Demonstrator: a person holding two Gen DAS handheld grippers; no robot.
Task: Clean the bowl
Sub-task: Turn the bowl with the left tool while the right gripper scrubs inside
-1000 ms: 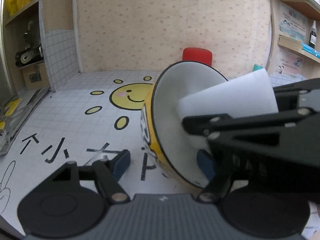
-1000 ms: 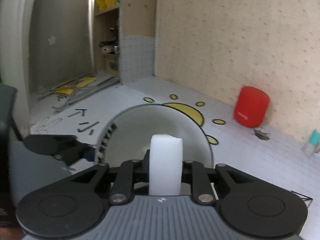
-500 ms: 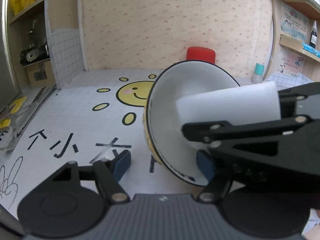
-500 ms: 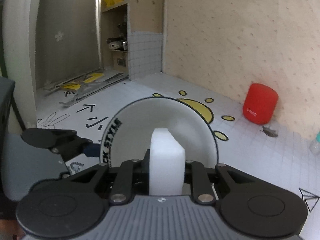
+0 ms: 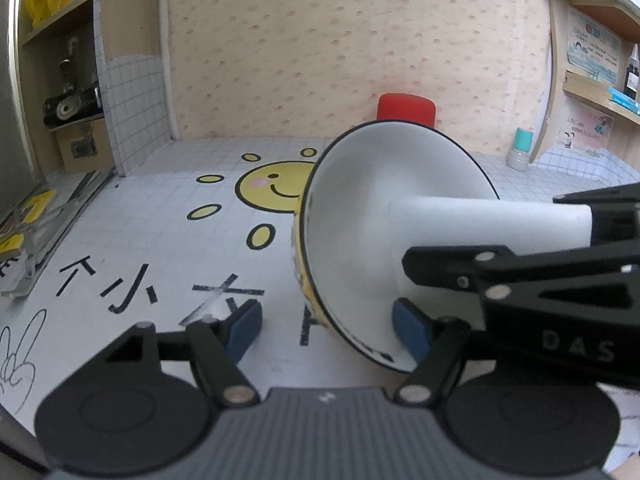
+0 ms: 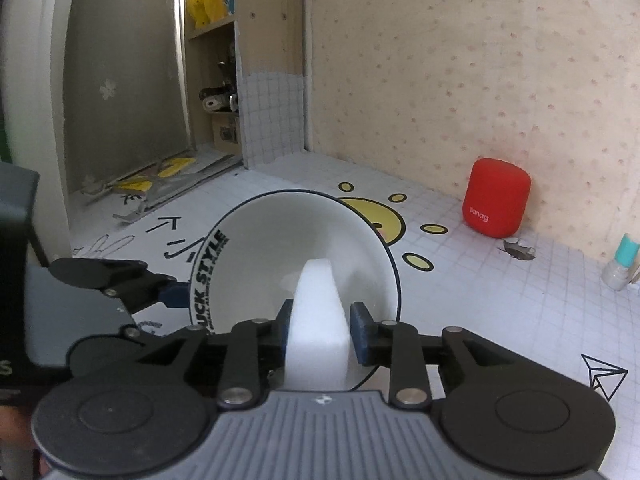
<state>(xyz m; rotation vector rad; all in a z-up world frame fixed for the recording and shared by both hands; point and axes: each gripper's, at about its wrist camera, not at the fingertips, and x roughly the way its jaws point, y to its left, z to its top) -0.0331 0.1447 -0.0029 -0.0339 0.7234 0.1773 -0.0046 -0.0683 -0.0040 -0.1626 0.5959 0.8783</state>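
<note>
A bowl (image 5: 360, 216), white inside with a black rim and yellow outside, is tipped on its side above the table, its opening facing my right gripper. My left gripper (image 5: 326, 326) holds the bowl's lower rim between its blue pads. In the right wrist view the bowl (image 6: 280, 240) carries black lettering on its outside. My right gripper (image 6: 318, 332) is shut on a white sponge block (image 6: 316, 320), whose tip is inside the bowl. The sponge (image 5: 480, 224) reaches in from the right in the left wrist view.
A white gridded tabletop (image 5: 160, 240) with a yellow sun face (image 5: 276, 192) and black characters lies below. A red speaker (image 6: 498, 198) stands at the back wall. A small teal-capped bottle (image 6: 620, 262) stands at the right. Shelves (image 5: 60, 80) stand at the left.
The sponge has turned and shifted inside the bowl, now showing a narrower edge. The bowl has risen and tilted a little in the left gripper.
</note>
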